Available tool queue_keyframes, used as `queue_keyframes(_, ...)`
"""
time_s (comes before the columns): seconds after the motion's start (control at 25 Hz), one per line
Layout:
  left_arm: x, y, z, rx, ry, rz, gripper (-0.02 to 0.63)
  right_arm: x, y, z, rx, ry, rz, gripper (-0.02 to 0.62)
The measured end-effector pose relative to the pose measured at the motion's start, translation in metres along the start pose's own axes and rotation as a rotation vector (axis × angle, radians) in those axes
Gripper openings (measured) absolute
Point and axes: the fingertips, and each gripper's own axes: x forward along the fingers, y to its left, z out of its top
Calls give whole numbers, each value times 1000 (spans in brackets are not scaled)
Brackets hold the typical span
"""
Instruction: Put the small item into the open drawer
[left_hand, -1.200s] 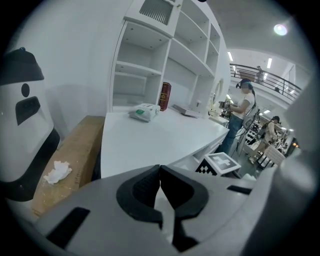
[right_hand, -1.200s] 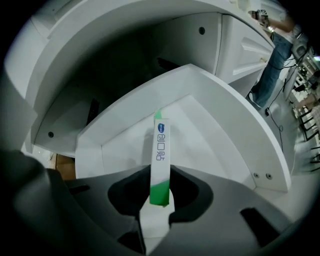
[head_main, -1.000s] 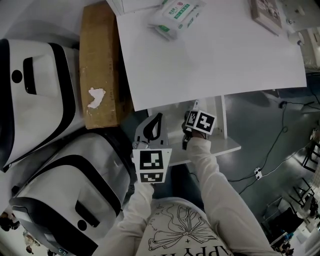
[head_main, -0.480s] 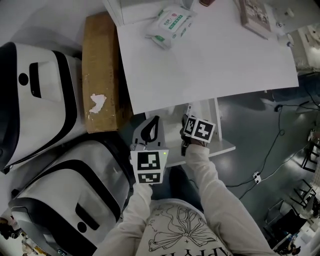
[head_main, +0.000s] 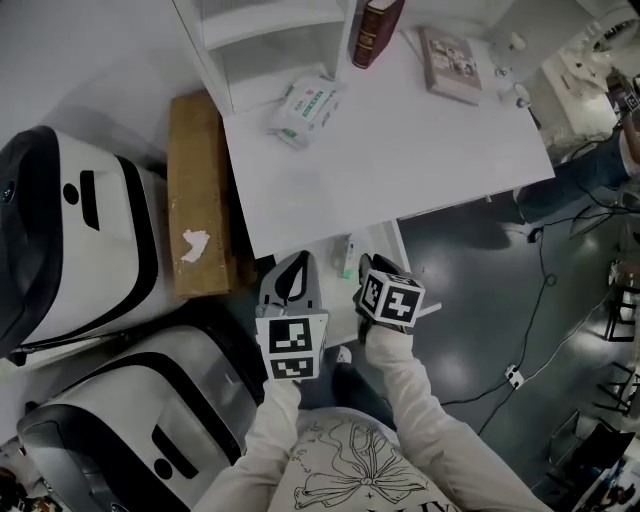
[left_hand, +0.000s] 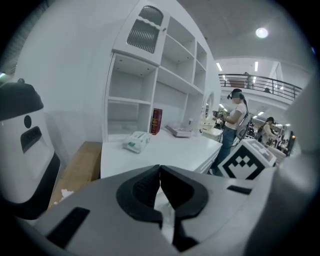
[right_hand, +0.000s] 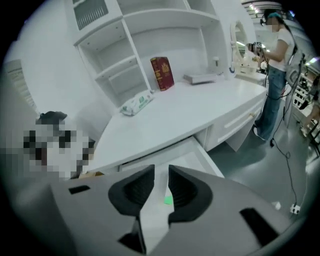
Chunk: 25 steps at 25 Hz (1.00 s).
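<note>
Head view shows the small item (head_main: 347, 257), a slim white pack marked green, lying in the open drawer (head_main: 388, 245); its print is unreadable. Left tongs (left_hand: 160, 172) are pinched together, empty. Right tongs (right_hand: 161, 177), just closing, stand narrowly apart around nothing.

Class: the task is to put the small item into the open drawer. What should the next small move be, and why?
Probably nudge the drawer shut with the left gripper: the small item already lies inside, and that gripper's jaws are closed on nothing.
</note>
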Motion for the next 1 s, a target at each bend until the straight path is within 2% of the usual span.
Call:
queue_keyframes(0.2, -19, -14, 32, 25, -71, 5, 6, -57, 9, 46, -60, -172, 3, 35)
queue_keyframes(0.56, -60, -32, 75, 44, -180, 27, 5, -148, 35, 101, -176, -432, 85, 35)
queue_keyframes(1.0, -94, -49, 115, 77, -297, 46, 5, -214, 51, 128, -245, -626, 123, 35)
